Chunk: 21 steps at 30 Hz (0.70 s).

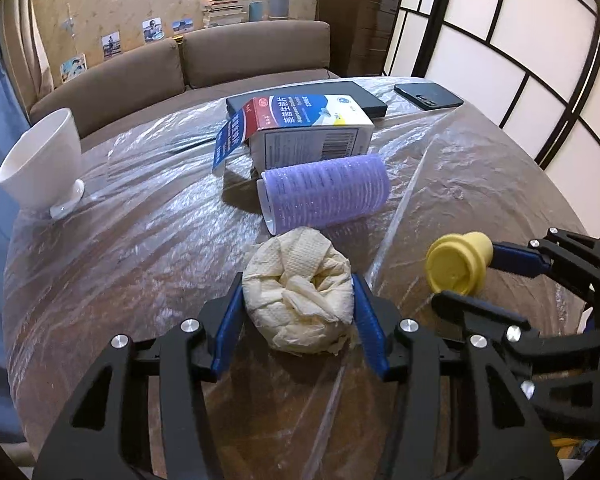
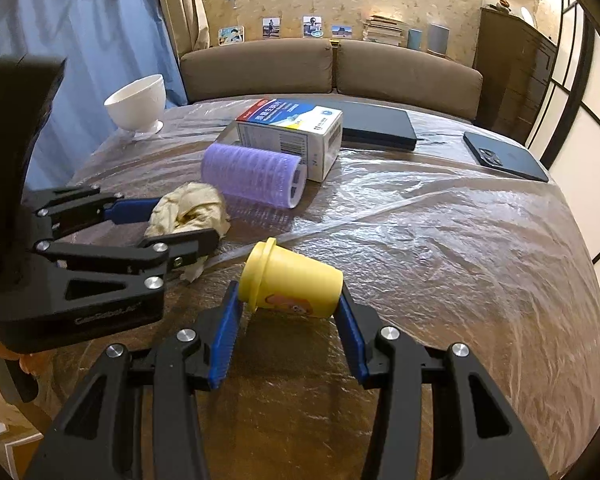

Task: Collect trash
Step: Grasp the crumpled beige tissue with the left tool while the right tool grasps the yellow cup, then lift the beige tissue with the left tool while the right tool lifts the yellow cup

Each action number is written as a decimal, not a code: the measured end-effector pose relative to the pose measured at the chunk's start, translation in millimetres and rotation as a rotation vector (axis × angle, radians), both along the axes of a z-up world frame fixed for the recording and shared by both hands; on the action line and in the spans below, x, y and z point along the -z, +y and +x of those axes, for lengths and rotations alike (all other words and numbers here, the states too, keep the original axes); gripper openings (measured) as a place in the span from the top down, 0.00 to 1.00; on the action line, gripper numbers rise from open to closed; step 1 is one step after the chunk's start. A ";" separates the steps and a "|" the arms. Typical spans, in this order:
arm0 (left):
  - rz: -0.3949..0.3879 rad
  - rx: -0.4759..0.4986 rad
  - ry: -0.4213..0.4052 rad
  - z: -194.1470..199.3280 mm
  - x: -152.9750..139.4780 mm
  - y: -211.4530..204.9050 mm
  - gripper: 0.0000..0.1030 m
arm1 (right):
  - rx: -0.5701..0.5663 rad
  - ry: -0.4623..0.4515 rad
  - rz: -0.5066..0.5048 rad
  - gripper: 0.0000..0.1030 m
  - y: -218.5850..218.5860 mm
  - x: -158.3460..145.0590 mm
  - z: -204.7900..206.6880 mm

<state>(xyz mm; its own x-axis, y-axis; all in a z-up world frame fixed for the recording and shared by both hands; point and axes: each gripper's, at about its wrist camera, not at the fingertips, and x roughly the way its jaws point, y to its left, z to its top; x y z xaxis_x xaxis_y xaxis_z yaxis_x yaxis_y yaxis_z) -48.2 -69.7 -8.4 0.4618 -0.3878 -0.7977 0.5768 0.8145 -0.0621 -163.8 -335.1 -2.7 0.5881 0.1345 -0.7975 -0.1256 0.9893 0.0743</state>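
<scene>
A crumpled beige paper towel (image 1: 300,280) lies on the plastic-covered table (image 1: 120,240). My left gripper (image 1: 298,304) is shut on it, its blue pads (image 1: 230,320) pressing both sides. The right wrist view has that wad (image 2: 188,208) at the left, between the left gripper's fingers (image 2: 186,220). A small yellow tub with a lid (image 2: 292,280) lies on its side, and my right gripper (image 2: 288,304) is shut on it, lid to the left. In the left wrist view the tub (image 1: 456,260) and the right gripper (image 1: 464,276) are at the right.
Just beyond the wad lie a purple hair roller (image 1: 324,196) and an open medicine box (image 1: 308,128). A white bowl (image 1: 40,160) stands far left. A black notebook (image 1: 352,92) and a phone (image 1: 428,96) lie at the far edge, with a brown sofa (image 1: 220,56) behind.
</scene>
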 end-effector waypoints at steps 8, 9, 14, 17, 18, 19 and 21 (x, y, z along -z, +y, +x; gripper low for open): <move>-0.024 -0.010 0.006 -21.3 -6.1 16.2 0.49 | 0.014 0.015 0.023 0.56 -2.8 -2.0 -12.0; -0.032 -0.010 0.013 -24.0 -7.0 20.0 0.49 | 0.015 0.016 0.023 0.56 -2.2 -2.0 -13.6; -0.033 -0.028 0.016 -32.5 -9.3 34.7 0.49 | 0.018 0.018 0.026 0.56 2.6 -3.0 -23.5; -0.036 -0.033 0.015 -37.4 -10.4 41.6 0.49 | 0.022 0.016 0.027 0.56 6.2 -4.5 -30.3; -0.036 -0.033 0.010 -40.7 -11.4 43.8 0.49 | 0.023 0.016 0.026 0.56 7.3 -5.0 -31.8; -0.036 -0.032 0.007 -42.6 -11.9 44.8 0.49 | 0.026 0.015 0.027 0.56 8.7 -5.4 -34.4; -0.040 -0.031 0.004 -47.8 -12.9 47.5 0.49 | 0.032 0.015 0.025 0.56 11.0 -5.7 -38.3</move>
<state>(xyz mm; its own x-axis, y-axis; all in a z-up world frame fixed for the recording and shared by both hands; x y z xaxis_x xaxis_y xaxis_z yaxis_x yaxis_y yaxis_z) -96.0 -22.1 4.5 0.4711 -0.4051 -0.7835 0.5507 0.8290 -0.0975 -202.1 -324.0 3.0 0.5805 0.1358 -0.8028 -0.0924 0.9906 0.1008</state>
